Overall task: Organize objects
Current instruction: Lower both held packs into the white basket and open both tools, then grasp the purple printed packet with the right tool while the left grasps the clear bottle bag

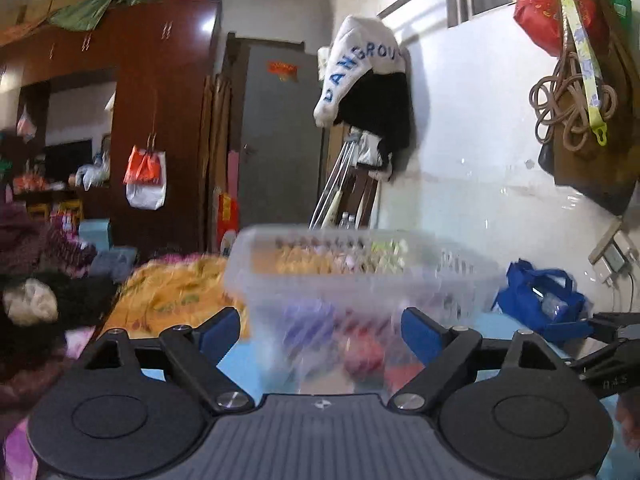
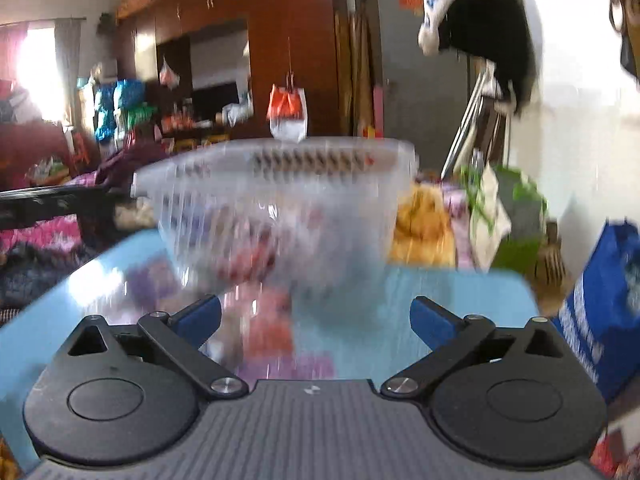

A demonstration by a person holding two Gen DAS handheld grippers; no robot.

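clear plastic basket [image 1: 360,280] stands on the blue table [image 1: 492,324], straight ahead of both tools, with blurred packets and small coloured things showing through its slotted walls. left tool [image 1: 322,332] has its jaws spread wide, nothing between the pads, and the basket's near corner sits just beyond them, filling the gap between the blue fingers [image 1: 420,334]. right tool [image 2: 316,318] is also spread wide and empty; in its view the basket [image 2: 276,208] lies a little further off and slightly to the left, with bare table [image 2: 460,292] to the right and some blurred pink and purple items [image 2: 272,328] lying loose on the table near the pads. the basket's long rim runs left to right across both views, so either tool meets a broad side. the left one looks nearer the basket; the right one is nearer the loose items. a blue bag [image 1: 540,300] sits far right by the wall.
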